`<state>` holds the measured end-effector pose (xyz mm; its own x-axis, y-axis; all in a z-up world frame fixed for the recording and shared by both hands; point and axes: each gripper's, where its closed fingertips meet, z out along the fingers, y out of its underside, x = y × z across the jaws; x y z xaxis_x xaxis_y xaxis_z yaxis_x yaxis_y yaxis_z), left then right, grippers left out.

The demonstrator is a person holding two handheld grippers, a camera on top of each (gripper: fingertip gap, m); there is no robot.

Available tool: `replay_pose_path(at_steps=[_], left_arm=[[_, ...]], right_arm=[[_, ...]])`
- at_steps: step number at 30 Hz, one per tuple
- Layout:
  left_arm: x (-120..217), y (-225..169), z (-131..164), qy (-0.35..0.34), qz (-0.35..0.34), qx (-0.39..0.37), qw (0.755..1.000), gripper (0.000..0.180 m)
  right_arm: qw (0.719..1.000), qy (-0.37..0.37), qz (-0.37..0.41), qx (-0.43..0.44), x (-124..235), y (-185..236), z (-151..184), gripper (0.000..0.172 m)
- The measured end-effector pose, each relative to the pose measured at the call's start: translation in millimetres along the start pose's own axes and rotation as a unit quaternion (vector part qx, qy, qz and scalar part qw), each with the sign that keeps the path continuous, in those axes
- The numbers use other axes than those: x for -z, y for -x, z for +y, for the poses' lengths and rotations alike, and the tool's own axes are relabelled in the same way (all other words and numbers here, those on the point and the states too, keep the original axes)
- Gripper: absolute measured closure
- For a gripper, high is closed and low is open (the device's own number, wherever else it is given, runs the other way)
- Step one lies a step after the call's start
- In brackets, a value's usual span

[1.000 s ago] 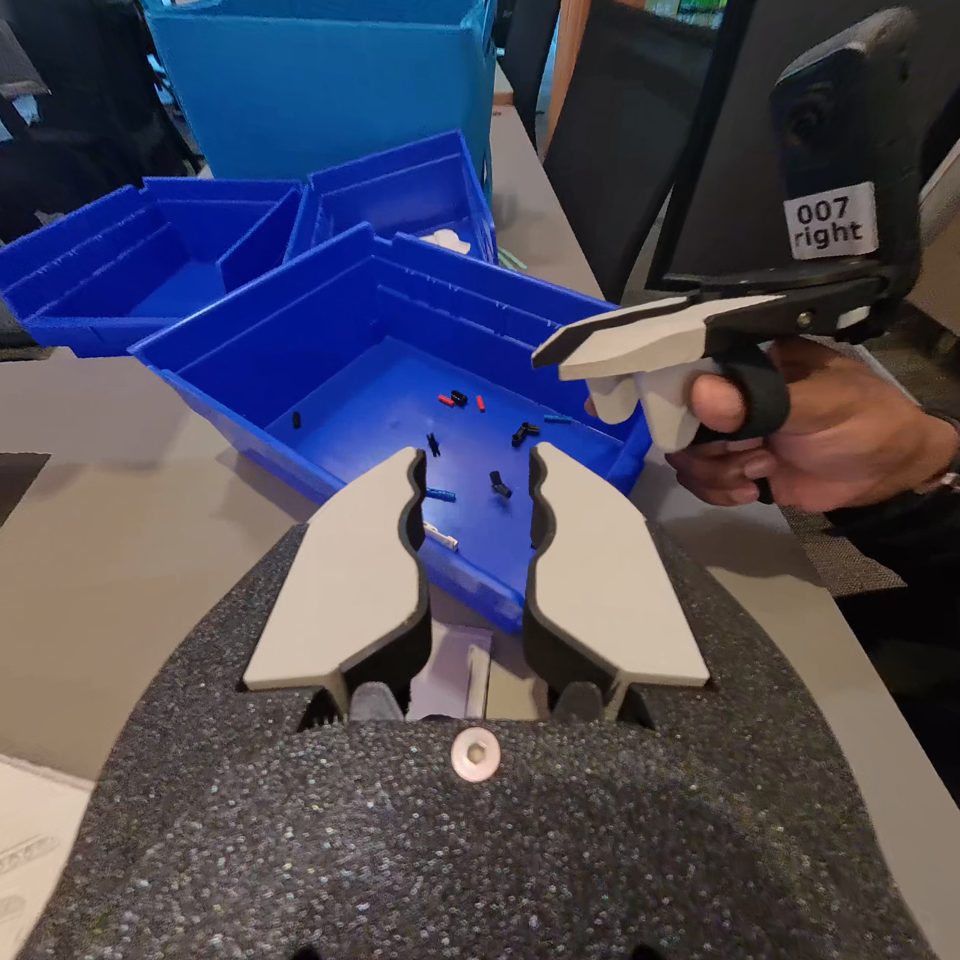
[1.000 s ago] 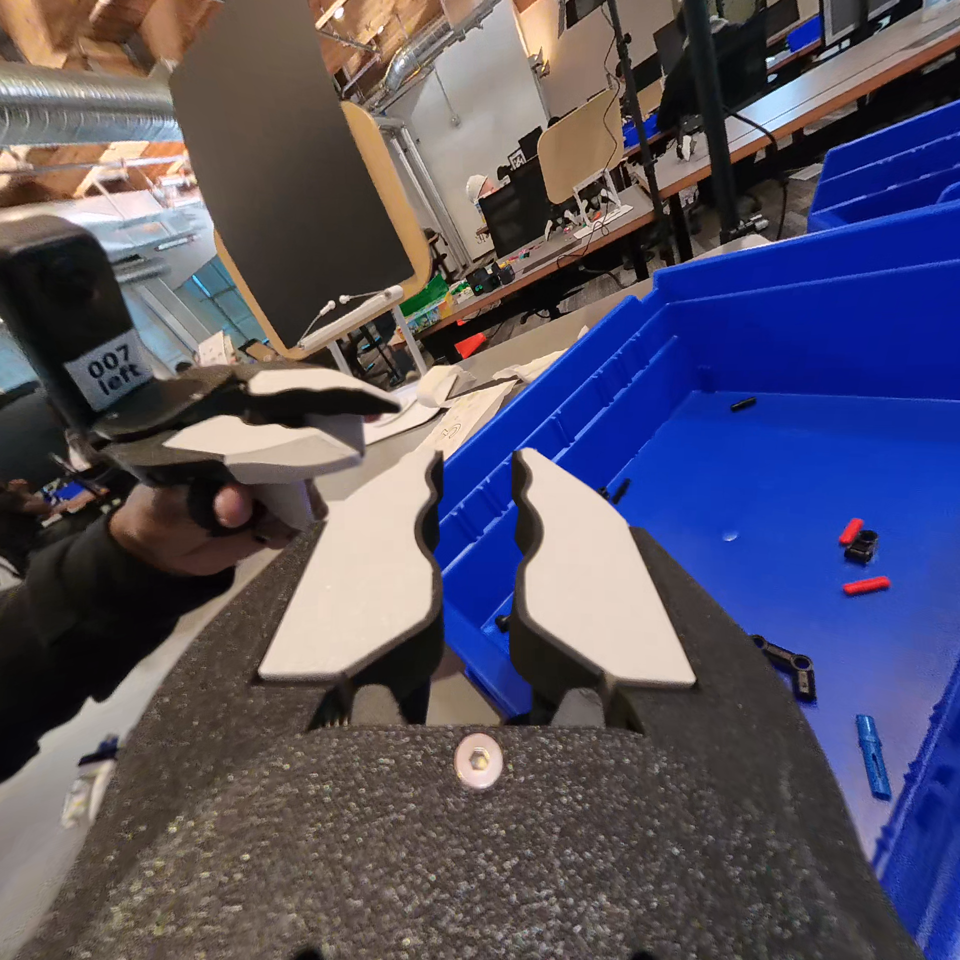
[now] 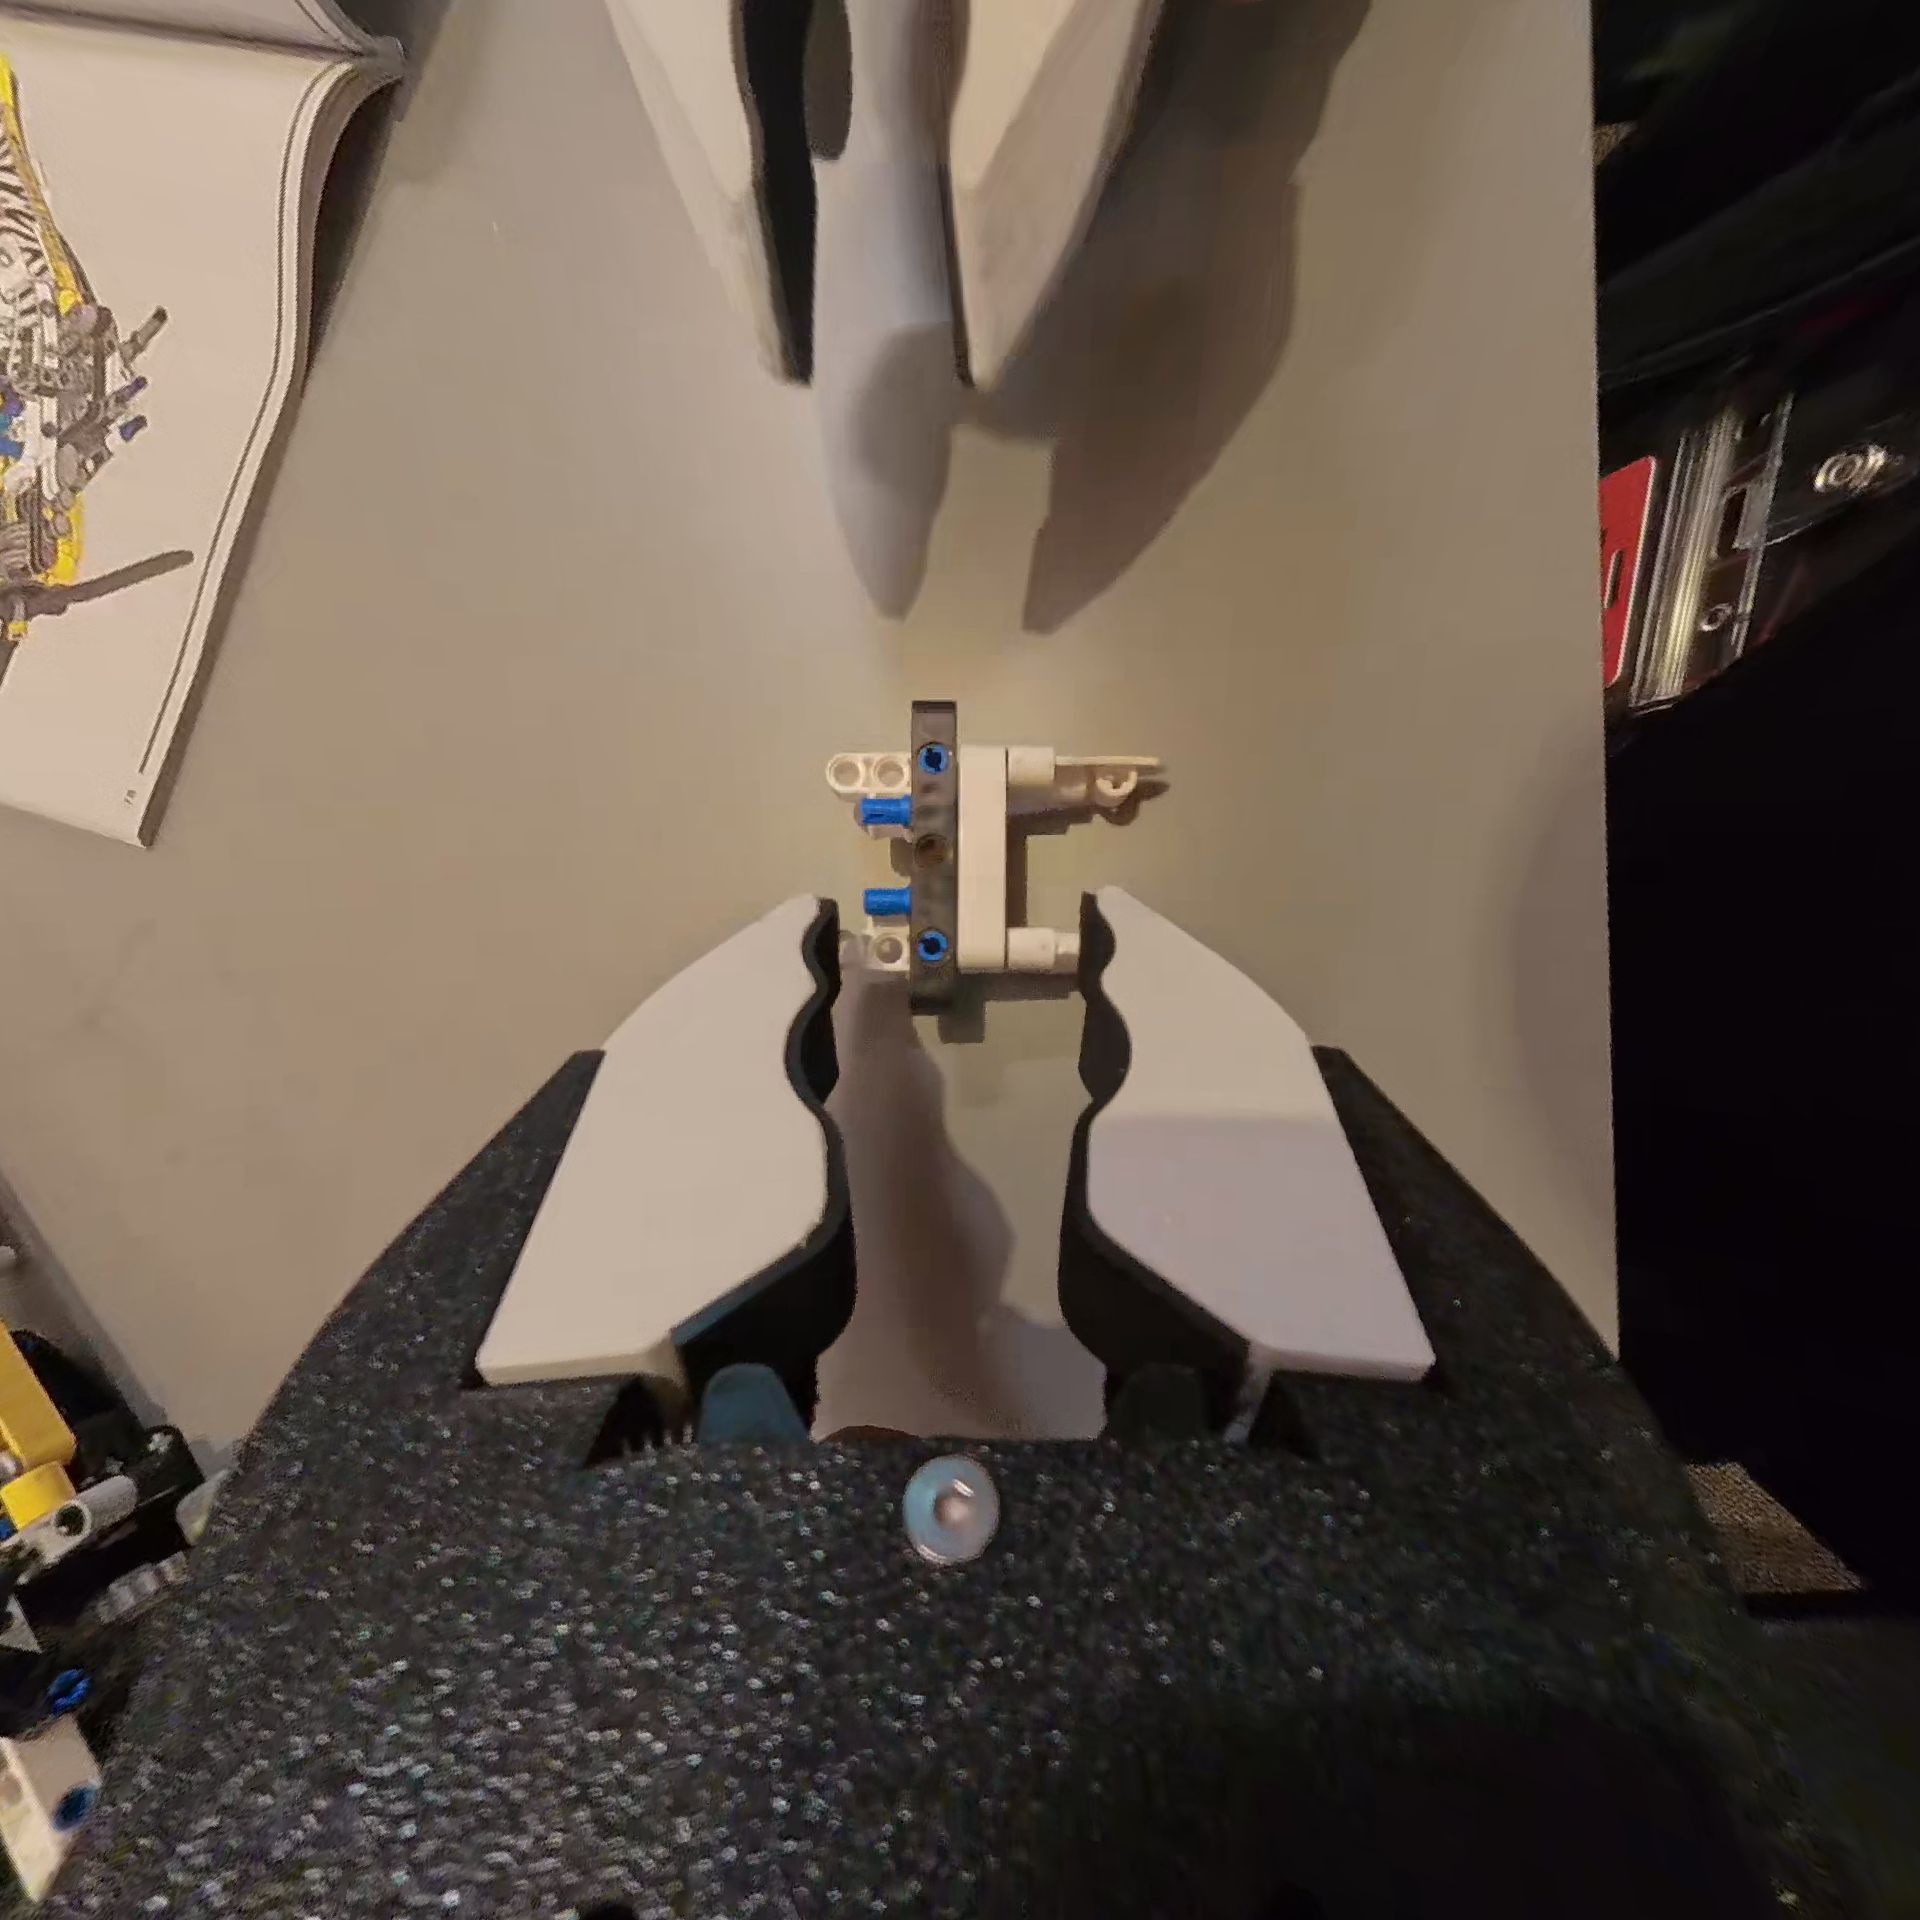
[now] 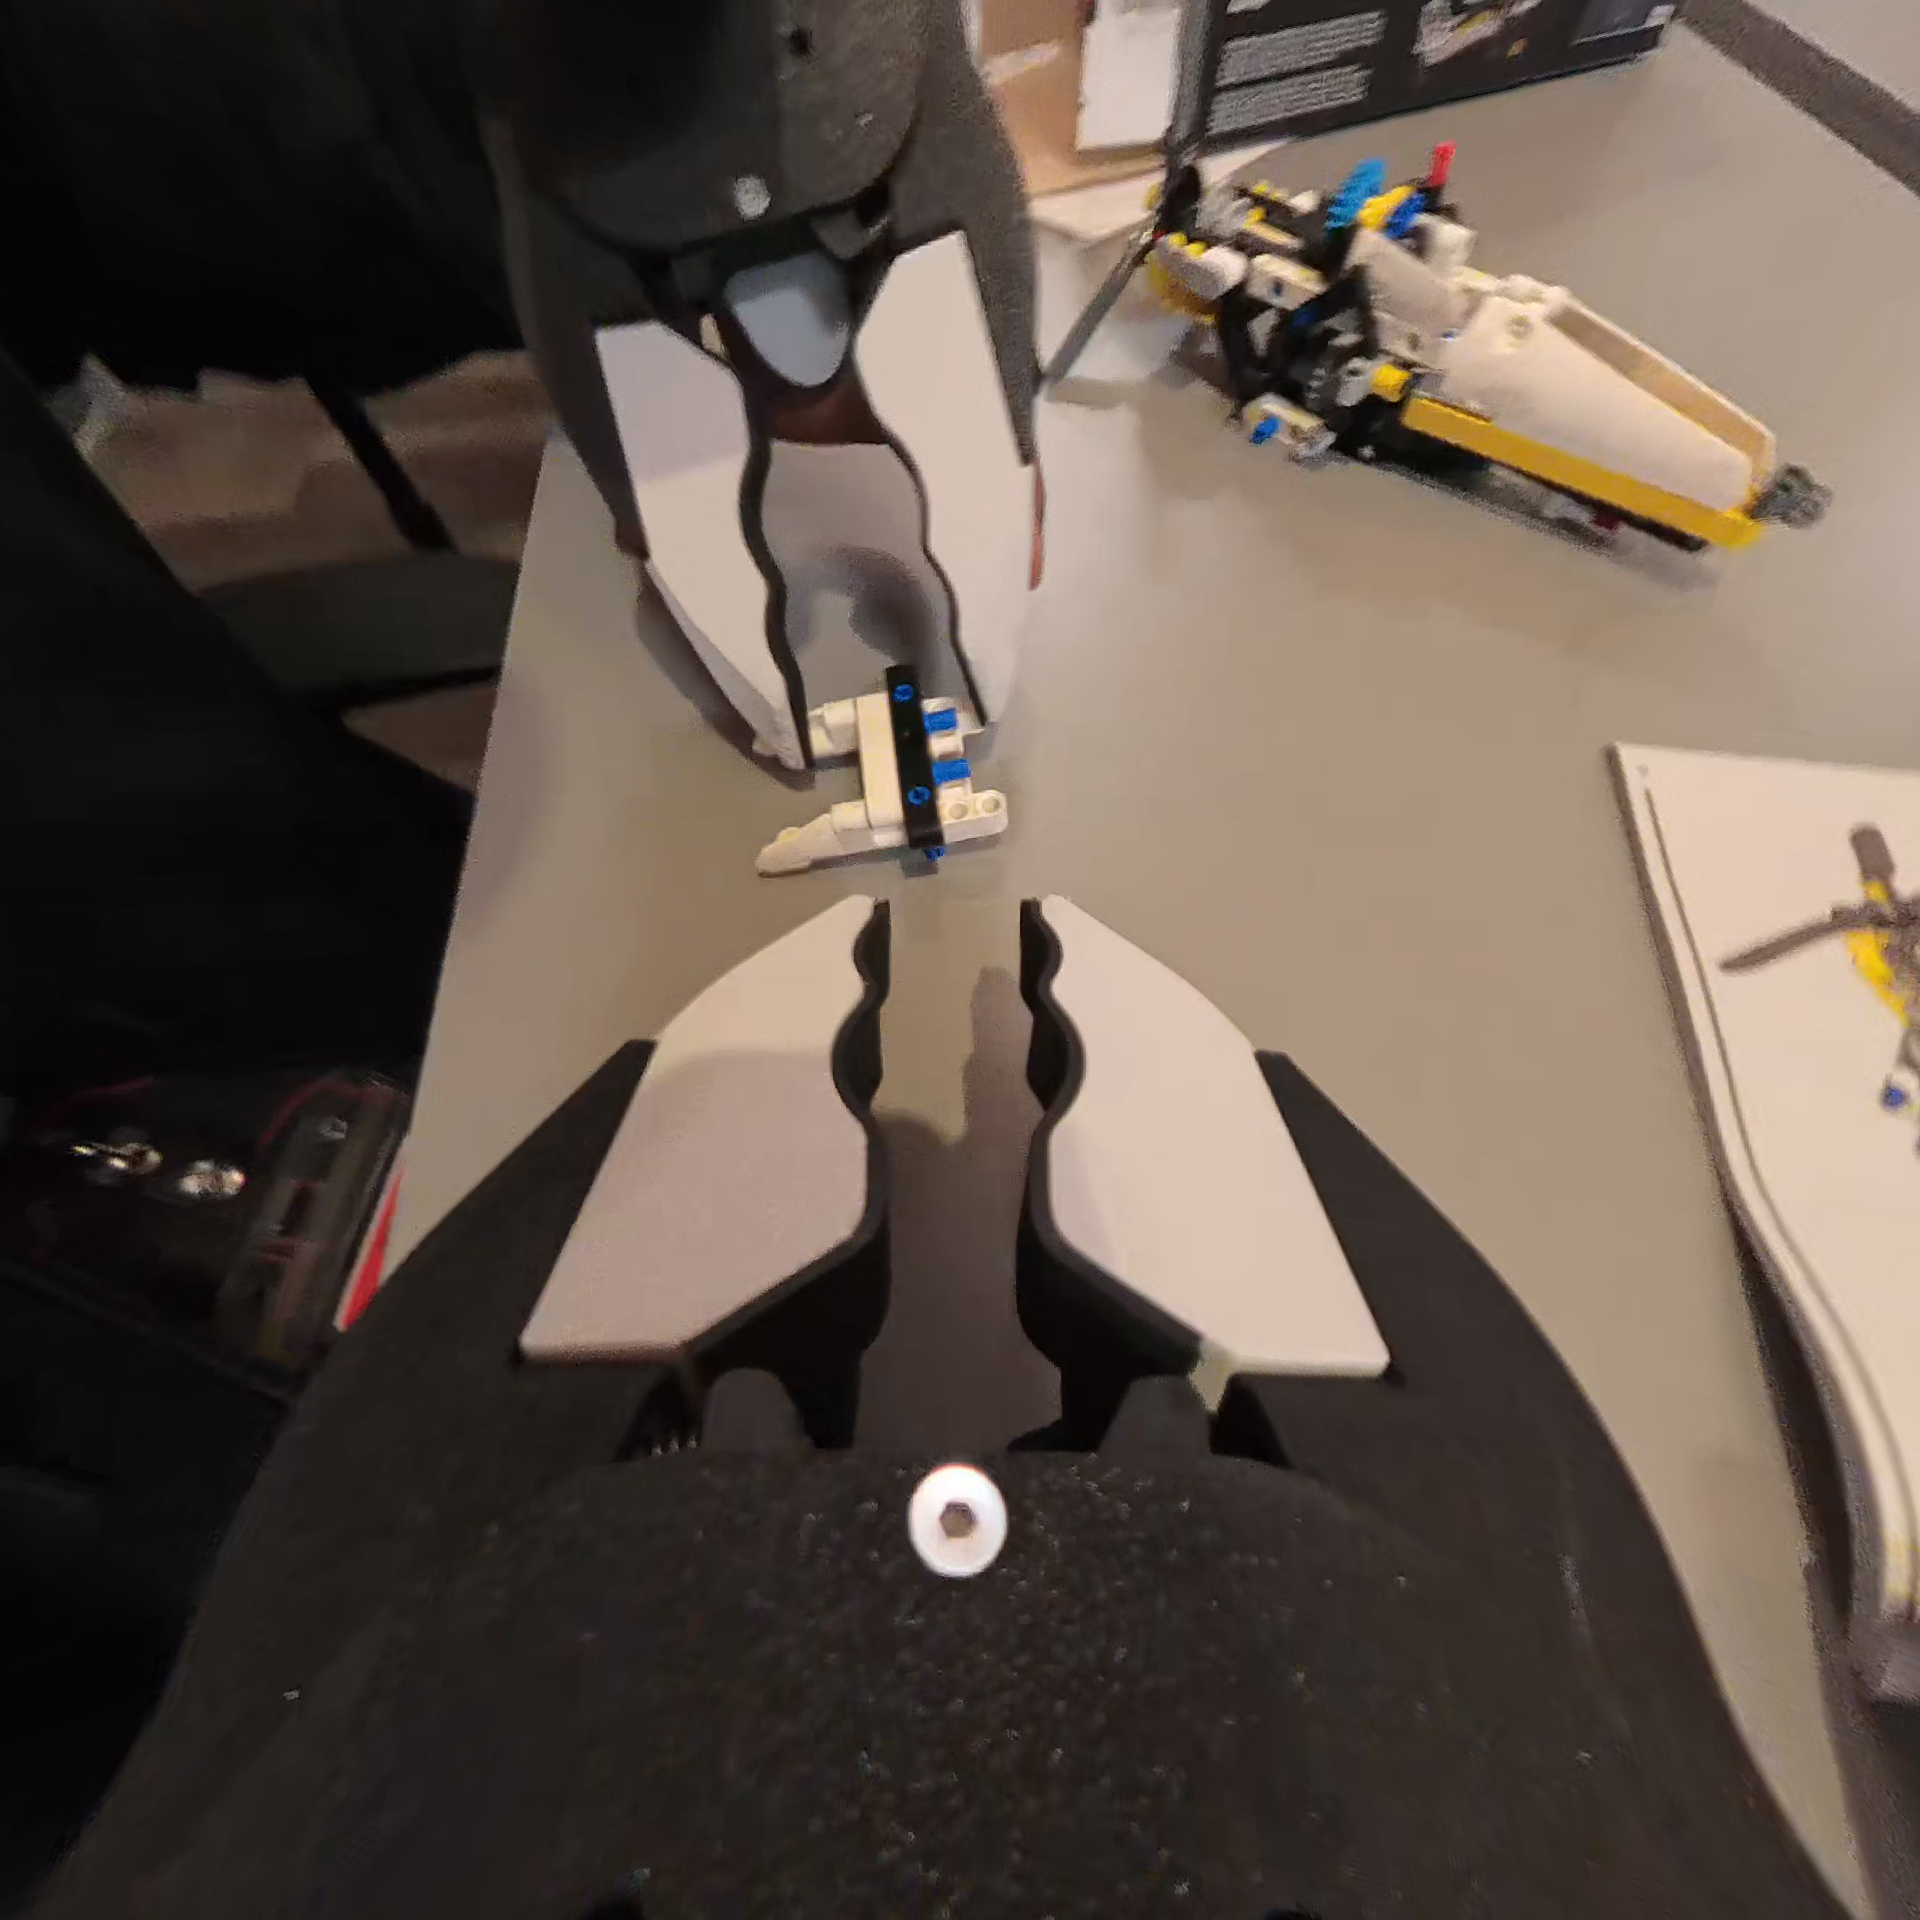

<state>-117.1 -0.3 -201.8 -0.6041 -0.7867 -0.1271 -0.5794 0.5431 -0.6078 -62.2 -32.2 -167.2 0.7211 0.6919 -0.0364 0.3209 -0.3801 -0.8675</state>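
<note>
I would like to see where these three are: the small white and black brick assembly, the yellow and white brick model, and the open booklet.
small brick assembly (image 4: pixel 894 769): right wrist view, on its black beam.
yellow and white model (image 4: pixel 1507 374): right wrist view, on its white hull.
open booklet (image 3: pixel 156 436): left wrist view, on the printed page.

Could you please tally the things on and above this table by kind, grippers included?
Grippers: 2, left gripper and right gripper
Brick builds: 2, small white-and-black assembly and yellow-and-white helicopter model
Booklets: 1, open booklet
Boxes: 1, dark printed box
Total: 6
</note>
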Motion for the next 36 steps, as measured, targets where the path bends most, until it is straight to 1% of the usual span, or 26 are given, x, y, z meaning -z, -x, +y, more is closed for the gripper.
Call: replay_pose_path(at_steps=[4, 7, 11, 14, 17, 20, 22, 24, 25, 26, 28, 30, 32, 34, 36], left_arm=[[3.7, 3.5, -1.3, -0.029, -0.013, 0.023, 0.999, 0.133], [12.4, 6.4, -2.5, -0.06, -0.022, 0.051, 0.997, 0.131], [24.5, 6.7, 2.9, -0.091, -0.028, 0.09, 0.991, 0.131], [27.6, 6.9, 10.6, -0.105, -0.027, 0.123, 0.987, 0.131], [28.2, 9.5, 16.6, -0.116, -0.024, 0.153, 0.981, 0.131], [31.1, 14.9, 16.5, -0.14, -0.022, 0.19, 0.971, 0.13], [34.3, 22.8, 11.8, -0.174, -0.029, 0.22, 0.959, 0.13], [36.6, 34.9, 5.3, -0.21, -0.049, 0.251, 0.944, 0.13], [37.9, 42.5, 2.5, -0.222, -0.07, 0.261, 0.937, 0.128], [40.3, 51.2, -1.3, -0.237, -0.098, 0.266, 0.929, 0.124], [46.6, 69.5, -10.3, -0.264, -0.179, 0.255, 0.913, 0.119], [51.6, 80.2, -20.1, -0.279, -0.255, 0.217, 0.9, 0.12], [53.1, 86.9, -25.4, -0.266, -0.316, 0.169, 0.895, 0.118], [49.9, 85.7, -31.8, -0.253, -0.332, 0.125, 0.9, 0.117], [50.2, 85.7, -36.2, -0.255, -0.344, 0.104, 0.898, 0.117]], right_arm=[[0.993, 0.052, -0.013, 0.102, -21.3, 5.7, -1.5, 0.149], [0.984, 0.083, -0.019, 0.154, -34.0, 8.5, -0.5, 0.149], [0.979, 0.109, -0.014, 0.172, -47.0, 7.7, 3.7, 0.153], [0.978, 0.111, -0.014, 0.176, -54.6, 9.7, 3.7, 0.164], [0.981, 0.105, 0.001, 0.166, -59.6, 3.2, 0.6, 0.164], [0.992, 0.077, 0.015, 0.103, -58.6, -8.4, -8.4, 0.164], [0.997, 0.043, 0.038, 0.042, -54.0, -21.8, -17.9, 0.164], [0.998, -0.004, 0.06, -0.032, -47.7, -35.7, -28.1, 0.164], [0.995, -0.025, 0.069, -0.073, -44.7, -42.3, -31.5, 0.165], [0.989, -0.047, 0.074, -0.117, -42.0, -47.9, -34.6, 0.165], [0.972, -0.092, 0.079, -0.201, -37.4, -56.7, -40.7, 0.164], [0.95, -0.135, 0.067, -0.272, -35.0, -59.4, -46.8, 0.164], [0.926, -0.175, 0.049, -0.331, -32.9, -59.7, -52.9, 0.164], [0.901, -0.208, 0.034, -0.38, -31.2, -60.3, -56.8, 0.165], [0.885, -0.227, 0.022, -0.406, -32.1, -59.4, -58.2, 0.164]])
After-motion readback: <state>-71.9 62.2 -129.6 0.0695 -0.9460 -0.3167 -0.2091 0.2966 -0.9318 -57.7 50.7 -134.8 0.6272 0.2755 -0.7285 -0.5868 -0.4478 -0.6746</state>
